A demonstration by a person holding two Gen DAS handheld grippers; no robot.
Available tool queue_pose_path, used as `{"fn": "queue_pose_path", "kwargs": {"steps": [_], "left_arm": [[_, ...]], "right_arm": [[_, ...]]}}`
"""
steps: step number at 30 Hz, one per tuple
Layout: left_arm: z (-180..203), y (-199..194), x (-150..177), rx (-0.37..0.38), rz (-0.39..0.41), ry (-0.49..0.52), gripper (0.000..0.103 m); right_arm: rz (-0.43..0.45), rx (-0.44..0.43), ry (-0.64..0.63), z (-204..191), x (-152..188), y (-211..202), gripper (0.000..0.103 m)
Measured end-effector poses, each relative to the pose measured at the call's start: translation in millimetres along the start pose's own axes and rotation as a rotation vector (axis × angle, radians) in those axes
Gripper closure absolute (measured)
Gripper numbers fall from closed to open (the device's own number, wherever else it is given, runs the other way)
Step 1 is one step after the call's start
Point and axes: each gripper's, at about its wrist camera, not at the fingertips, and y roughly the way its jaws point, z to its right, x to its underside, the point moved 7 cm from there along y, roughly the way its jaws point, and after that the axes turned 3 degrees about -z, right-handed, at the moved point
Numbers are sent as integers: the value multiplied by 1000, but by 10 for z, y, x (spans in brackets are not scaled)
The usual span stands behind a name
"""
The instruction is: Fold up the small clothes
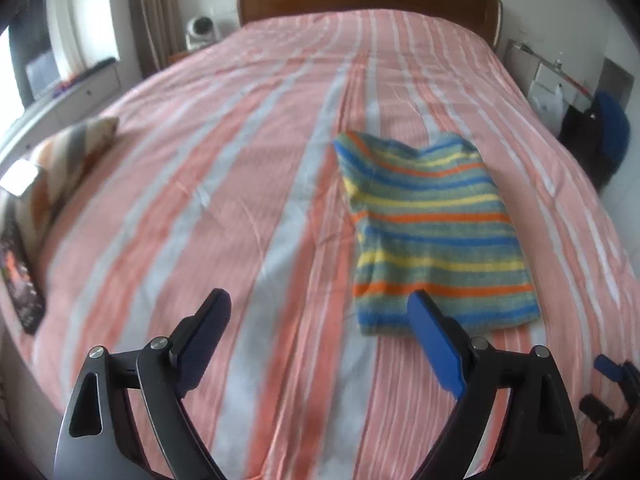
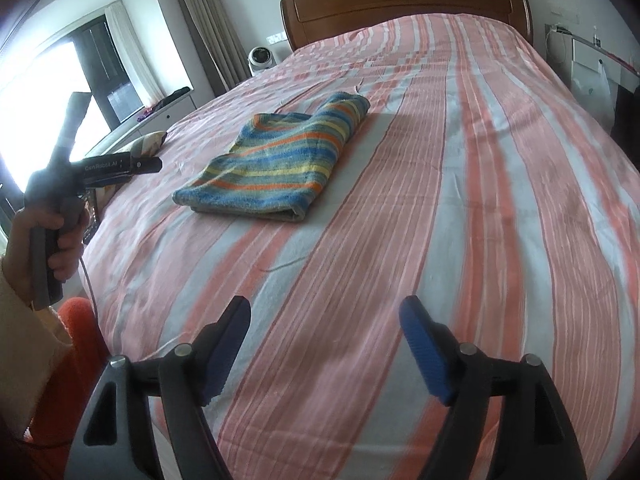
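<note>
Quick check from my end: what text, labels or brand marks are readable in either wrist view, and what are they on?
"GenRobot.AI": on the side of the left gripper, right wrist view; small, so the reading is likely but not certain.
Dark book or pad at the bed's left edge: any print is too blurred to read.
Striped garment: no text visible.
Nothing else readable.

Left-view bedspread (image 1: 256,184) was motion-blurred; dark object (image 1: 24,284) at its left edge was cut off, unreadable; sleeve (image 2: 24,320) ran out of the right view.
</note>
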Motion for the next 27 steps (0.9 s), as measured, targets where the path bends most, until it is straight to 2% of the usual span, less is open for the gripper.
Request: {"fn": "queue_pose_path", "kwargs": {"steps": [3,7,10,13,16,19,21,24,25,26,27], "left_arm": [[-22,124,-16,61,-29,-4,12],[-72,274,-191,163,-54,-23,12],[-55,433,-375,237,-72,-36,11],[35,725,-573,316,-114,-34,11],[50,1012,-698,309,-147,-48,11],[84,1202,-753,304,-175,-30,11],[194,1315,-748,323,-213,16,11],[308,1456,-718,281,-243,83,12],[348,1487,-710,271,-237,96,16],[372,1505,-712,276,-230,98,43],[417,1516,-710,307,-231,91,64]], "right_arm": [[-6,-3,9,6,-12,39,26],[-20,-18,11,0,-91,128,26],[-6,-59,34,38,-359,221,26],[51,-122,107,155,-851,366,26],[39,-201,196,268,-1268,710,26],[-5,-273,262,277,-1549,1154,26],[-40,-301,271,222,-1648,1427,27],[-101,-306,285,127,-1734,1863,33],[-115,-320,290,77,-1749,1960,40],[-130,-285,270,17,-1758,2055,55],[-145,-223,229,-29,-1758,2104,64]]}}
